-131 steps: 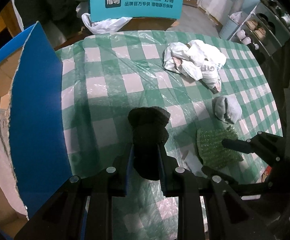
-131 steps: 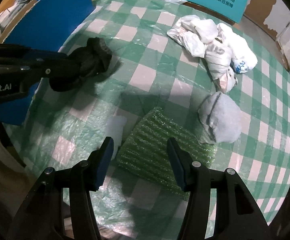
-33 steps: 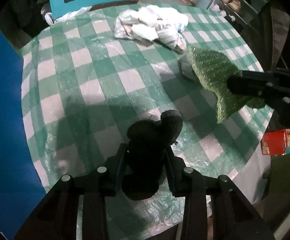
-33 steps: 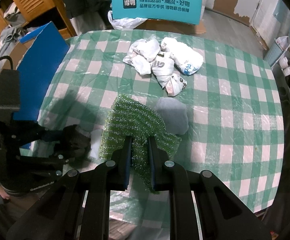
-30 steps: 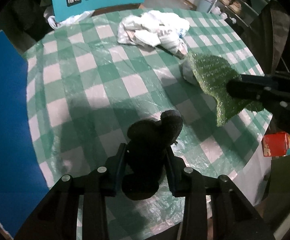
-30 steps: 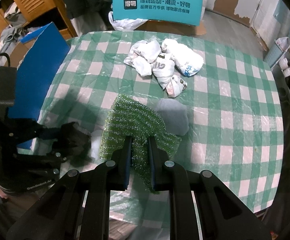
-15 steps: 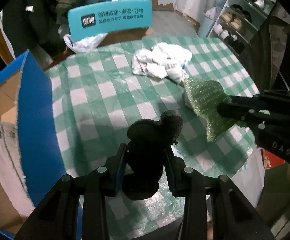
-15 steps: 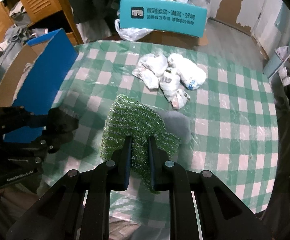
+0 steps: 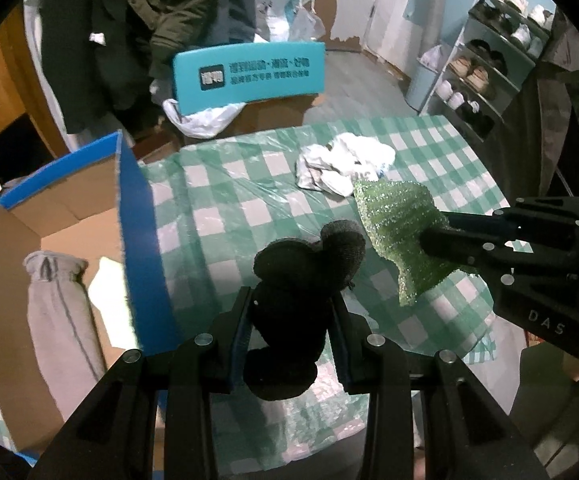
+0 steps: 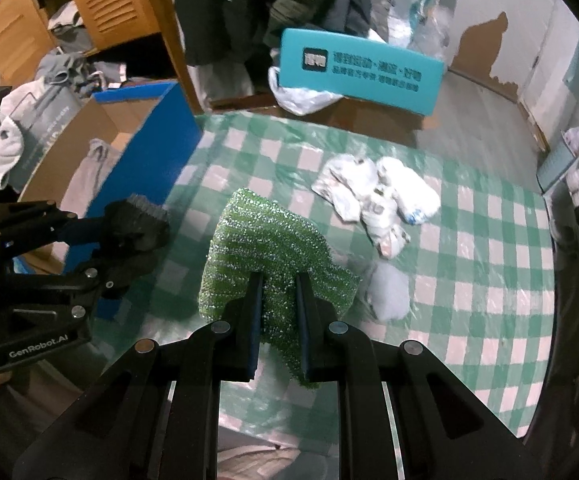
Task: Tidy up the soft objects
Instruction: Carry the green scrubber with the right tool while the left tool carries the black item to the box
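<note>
left hand-held gripper (image 9: 289, 320) pinching black sock (image 9: 301, 276), right hand-held gripper (image 10: 278, 312) pinching green bubble wrap (image 10: 269, 240), grey garment (image 9: 55, 304) in cardboard box (image 9: 9, 264)

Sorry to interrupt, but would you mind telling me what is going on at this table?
A person is tidying soft things with a handheld tool in each hand. The left tool is shut on a black sock, and the right tool is shut on a green bubble-wrap sheet; both are held above the checked tablecloth. A blue cardboard box beside the table already holds a grey garment. A pile of white plastic bags and a grey bundle remain on the table.
</note>
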`<state>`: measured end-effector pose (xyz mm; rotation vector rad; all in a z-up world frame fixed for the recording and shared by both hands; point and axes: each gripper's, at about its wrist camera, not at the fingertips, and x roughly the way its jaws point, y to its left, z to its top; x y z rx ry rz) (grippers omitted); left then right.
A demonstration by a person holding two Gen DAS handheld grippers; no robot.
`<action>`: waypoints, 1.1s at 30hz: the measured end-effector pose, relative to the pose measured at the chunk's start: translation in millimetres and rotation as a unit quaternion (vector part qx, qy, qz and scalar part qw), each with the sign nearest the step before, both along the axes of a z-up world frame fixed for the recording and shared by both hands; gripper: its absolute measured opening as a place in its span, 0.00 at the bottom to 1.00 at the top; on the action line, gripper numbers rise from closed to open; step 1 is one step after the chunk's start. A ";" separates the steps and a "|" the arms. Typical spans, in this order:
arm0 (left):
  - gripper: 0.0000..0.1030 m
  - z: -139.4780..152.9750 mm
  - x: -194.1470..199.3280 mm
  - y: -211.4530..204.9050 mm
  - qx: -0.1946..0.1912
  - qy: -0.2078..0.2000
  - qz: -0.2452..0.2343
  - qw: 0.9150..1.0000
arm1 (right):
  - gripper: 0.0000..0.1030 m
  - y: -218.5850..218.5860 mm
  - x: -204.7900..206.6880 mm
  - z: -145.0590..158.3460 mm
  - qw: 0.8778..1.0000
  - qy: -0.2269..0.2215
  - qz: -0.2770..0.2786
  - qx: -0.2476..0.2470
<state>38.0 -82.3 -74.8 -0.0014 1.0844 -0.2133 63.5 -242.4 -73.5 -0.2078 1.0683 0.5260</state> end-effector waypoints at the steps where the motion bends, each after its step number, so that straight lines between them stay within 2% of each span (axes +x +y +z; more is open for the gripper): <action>1: 0.35 2.1 -0.7 2.6 0.000 -0.002 0.002 1.000 | 0.13 2.9 -0.3 1.6 1.000 -0.001 0.002 0.000; 12: 0.35 22.8 -9.8 39.4 -0.006 -0.026 0.033 0.999 | 0.13 42.5 -0.1 18.8 0.999 -0.013 0.030 0.007; 33: 0.35 29.3 -25.3 124.7 -0.017 -0.041 0.109 0.993 | 0.13 137.4 1.4 34.8 0.995 -0.026 0.095 0.004</action>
